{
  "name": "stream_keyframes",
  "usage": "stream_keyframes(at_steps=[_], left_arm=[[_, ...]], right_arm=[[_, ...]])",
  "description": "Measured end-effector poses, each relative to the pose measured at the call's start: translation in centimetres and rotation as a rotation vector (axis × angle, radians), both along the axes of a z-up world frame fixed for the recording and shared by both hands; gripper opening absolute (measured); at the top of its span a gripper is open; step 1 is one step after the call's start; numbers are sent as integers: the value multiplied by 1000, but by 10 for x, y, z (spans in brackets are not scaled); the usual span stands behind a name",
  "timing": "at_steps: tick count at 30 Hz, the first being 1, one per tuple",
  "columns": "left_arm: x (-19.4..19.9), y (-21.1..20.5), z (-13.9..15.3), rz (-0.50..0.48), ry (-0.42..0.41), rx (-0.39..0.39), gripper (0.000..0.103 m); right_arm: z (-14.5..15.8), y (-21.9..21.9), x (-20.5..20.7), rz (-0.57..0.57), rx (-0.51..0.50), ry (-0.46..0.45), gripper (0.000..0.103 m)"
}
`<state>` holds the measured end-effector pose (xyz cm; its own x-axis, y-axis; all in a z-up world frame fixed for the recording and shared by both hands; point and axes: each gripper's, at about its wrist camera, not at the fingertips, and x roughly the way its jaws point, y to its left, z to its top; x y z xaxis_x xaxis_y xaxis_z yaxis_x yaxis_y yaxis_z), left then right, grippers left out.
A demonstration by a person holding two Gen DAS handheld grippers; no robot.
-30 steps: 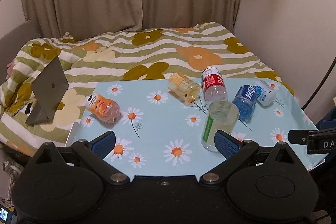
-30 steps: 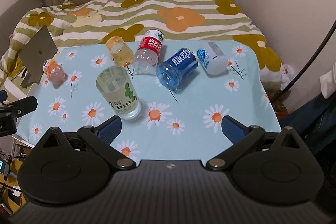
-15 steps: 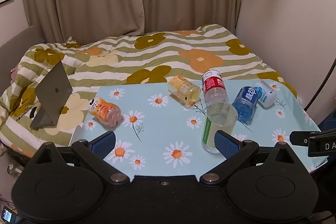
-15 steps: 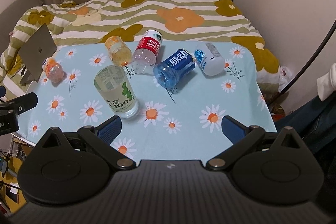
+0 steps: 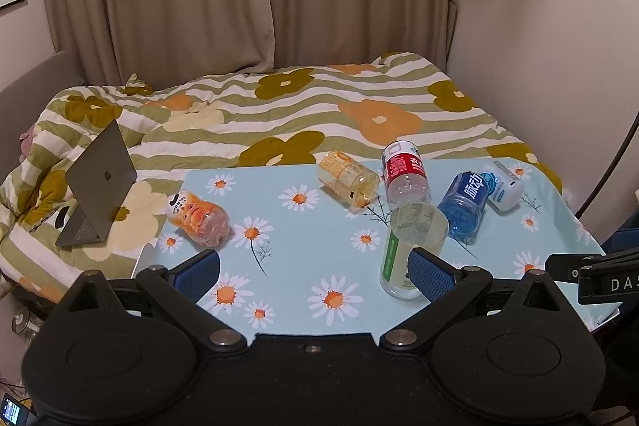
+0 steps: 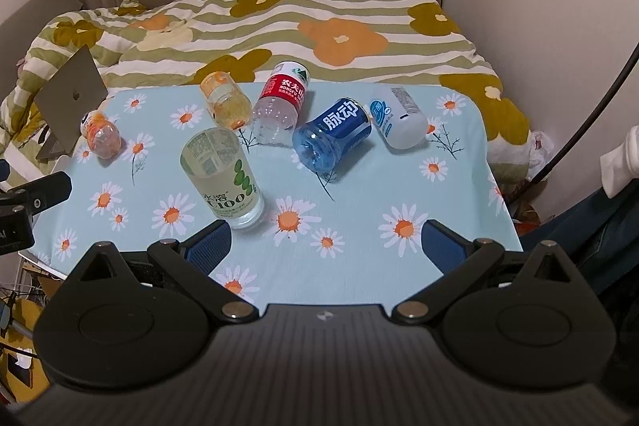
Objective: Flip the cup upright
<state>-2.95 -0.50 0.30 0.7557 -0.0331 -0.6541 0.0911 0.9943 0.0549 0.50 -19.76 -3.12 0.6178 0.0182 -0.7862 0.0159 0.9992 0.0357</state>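
A pale yellow-green cup (image 5: 403,246) cut from a bottle stands upright, mouth up, on the daisy tablecloth (image 5: 303,246); it also shows in the right wrist view (image 6: 223,178). Several other cups lie on their sides behind it: orange (image 5: 197,218), yellow (image 5: 347,178), red-labelled (image 5: 405,172), blue (image 5: 465,198) and white (image 5: 501,180). My left gripper (image 5: 313,272) is open and empty, its right finger just in front of the upright cup. My right gripper (image 6: 325,244) is open and empty, right of the cup.
A bed with a striped flower quilt (image 5: 279,114) lies behind the table. An open laptop (image 5: 100,186) sits on it at left. Curtains and a wall stand behind. The other gripper's body shows at each view's edge (image 5: 599,274).
Both grippers have drawn back and up a little from the table. The upright cup and the lying cups have not moved.
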Motion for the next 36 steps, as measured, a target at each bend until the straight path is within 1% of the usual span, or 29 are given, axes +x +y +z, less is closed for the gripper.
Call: stream_keyframes(at_steps=[9,20,29,36], left_arm=[[2,2,0,-1,0,-6,102],[5,3,-1,-1,-7,26,102],[11,1,-2,-8,-9,31,102],[16,7,-2,5,-7,5,102]], right_arm=[[2,1,3,-1,-5,0,103],[1,4,6,-8,-8,0,103],[0,5,9,-4,-12,-4,103],[-6,13,17,38,-9,-22,103]])
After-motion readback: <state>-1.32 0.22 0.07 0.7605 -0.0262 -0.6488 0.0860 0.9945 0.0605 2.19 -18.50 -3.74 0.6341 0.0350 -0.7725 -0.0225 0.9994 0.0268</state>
